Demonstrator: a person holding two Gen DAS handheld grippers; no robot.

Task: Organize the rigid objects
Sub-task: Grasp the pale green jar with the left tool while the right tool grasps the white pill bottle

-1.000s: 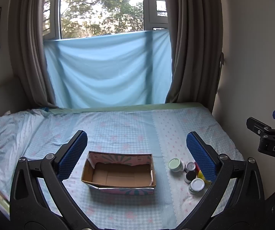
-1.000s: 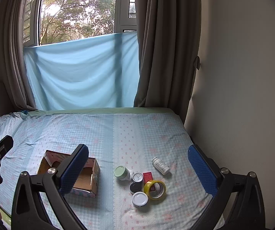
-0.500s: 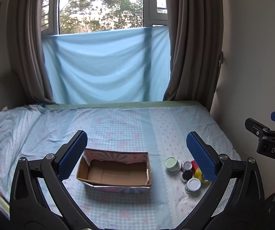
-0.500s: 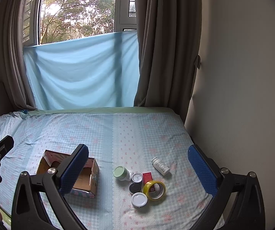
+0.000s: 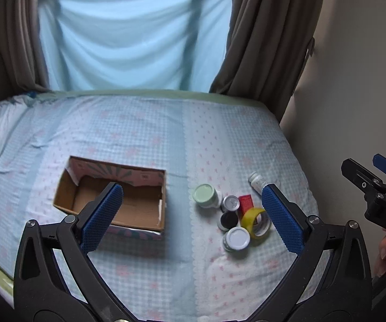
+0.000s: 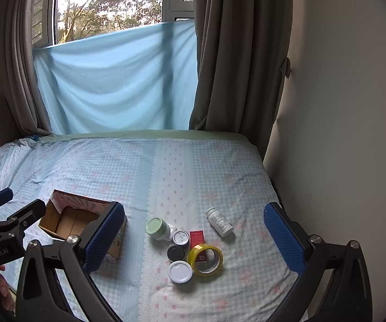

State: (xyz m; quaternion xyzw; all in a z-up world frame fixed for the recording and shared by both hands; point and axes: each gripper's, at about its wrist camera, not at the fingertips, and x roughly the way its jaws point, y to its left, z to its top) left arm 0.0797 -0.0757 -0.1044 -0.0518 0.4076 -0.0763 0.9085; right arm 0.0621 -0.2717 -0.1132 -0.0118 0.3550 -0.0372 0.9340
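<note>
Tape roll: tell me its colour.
Yellow; the tape roll shows best in the right wrist view.

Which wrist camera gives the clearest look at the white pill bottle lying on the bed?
The right wrist view: the white pill bottle lies in full sight, cap and label both showing, apart from the other items. In the left wrist view, the left gripper's right finger hides its lower end, leaving only the cap end.

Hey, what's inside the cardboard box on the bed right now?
The cardboard box shows only bare brown floor inside, with no items visible. The left gripper's finger covers part of the floor, and the near wall hides the front strip.
</note>
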